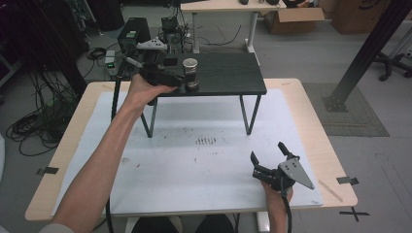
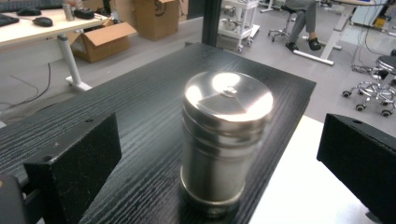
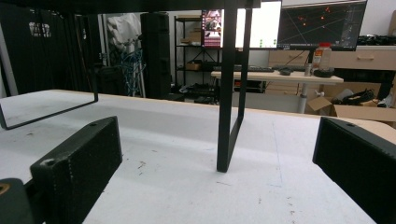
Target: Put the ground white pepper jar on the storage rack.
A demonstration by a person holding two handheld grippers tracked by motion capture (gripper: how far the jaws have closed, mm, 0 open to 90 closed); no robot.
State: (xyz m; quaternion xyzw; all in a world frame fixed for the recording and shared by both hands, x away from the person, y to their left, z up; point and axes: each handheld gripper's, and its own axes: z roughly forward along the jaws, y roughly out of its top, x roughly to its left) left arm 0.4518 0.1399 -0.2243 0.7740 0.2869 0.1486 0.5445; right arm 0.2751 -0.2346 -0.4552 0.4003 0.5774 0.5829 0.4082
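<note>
1. Left gripper point(image 1: 187, 77), upper left of high view: jaws spread wide, pads clear of the metal canister point(image 1: 190, 72) standing between them.
2. Canister upright on black shelf point(image 1: 228, 73), near its left front edge, upper centre.
3. Right gripper point(image 1: 268, 154), lower right, over white mat point(image 1: 194, 170): jaws released, nothing held.
</note>
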